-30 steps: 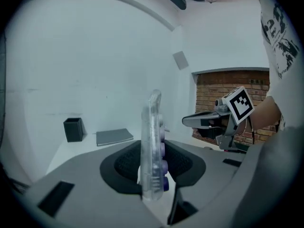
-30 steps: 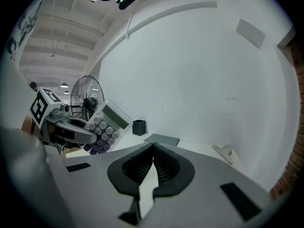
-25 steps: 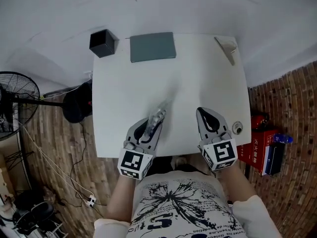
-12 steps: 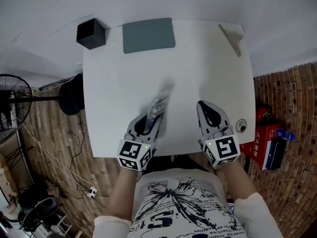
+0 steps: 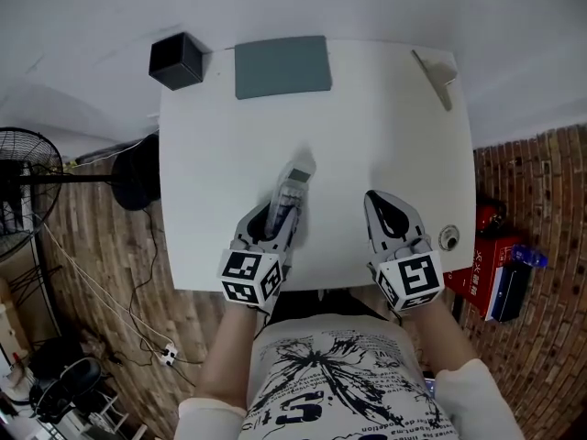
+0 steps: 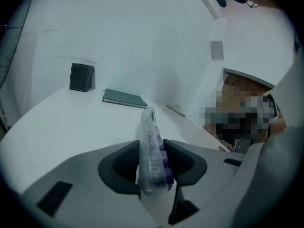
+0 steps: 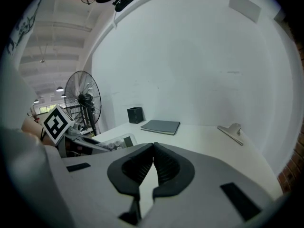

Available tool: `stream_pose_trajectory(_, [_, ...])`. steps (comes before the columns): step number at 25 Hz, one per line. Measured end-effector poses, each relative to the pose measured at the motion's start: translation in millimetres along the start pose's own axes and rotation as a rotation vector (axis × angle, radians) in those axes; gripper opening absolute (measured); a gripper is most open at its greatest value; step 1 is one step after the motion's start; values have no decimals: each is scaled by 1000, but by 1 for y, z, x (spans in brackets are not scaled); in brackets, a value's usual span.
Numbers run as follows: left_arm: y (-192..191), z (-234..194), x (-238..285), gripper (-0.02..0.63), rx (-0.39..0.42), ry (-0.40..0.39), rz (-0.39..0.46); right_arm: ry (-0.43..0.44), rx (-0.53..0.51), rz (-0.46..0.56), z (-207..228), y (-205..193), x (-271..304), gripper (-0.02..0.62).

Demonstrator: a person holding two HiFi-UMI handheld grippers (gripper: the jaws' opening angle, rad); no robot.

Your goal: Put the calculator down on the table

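White shirt (image 5: 335,388), black print; grey left tool (image 5: 280,214), grey right tool (image 5: 374,200)

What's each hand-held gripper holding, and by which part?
Left hand-held gripper: calculator, near end between its opening jaws. Right hand-held gripper: nothing, jaws shut.

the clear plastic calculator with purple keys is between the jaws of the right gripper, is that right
Not the right one. The clear plastic calculator with purple keys stands on edge between the jaws of the left gripper, which are opening, as the left gripper view shows. The right gripper is shut on nothing.
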State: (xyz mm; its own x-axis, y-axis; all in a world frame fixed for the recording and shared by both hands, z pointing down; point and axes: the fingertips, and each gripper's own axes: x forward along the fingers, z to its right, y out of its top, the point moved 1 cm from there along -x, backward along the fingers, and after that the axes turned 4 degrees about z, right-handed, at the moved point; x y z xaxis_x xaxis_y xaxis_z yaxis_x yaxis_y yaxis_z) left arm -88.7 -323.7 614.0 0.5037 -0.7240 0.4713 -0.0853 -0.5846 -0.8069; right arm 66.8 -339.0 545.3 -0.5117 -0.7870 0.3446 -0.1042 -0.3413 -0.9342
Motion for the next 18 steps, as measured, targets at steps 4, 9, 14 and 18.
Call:
stream_pose_trajectory(4, [-3,-14,-3,179,-22,42,-3,11,-12,-8,-6,1,2,15])
stream_pose_trajectory(9, [-6,-24,-7,201,-23,84,14,20,-23,-21,-10,-1,5,15])
stream_pose_trajectory(14, [-13,-45,-14,214,80,185,-13,36,-29,-24,-17,0,11,15])
stream_pose_trajectory(18, [-12,-45,-12,213,97,160,-26,41,-36,-26,-21,1,14,15])
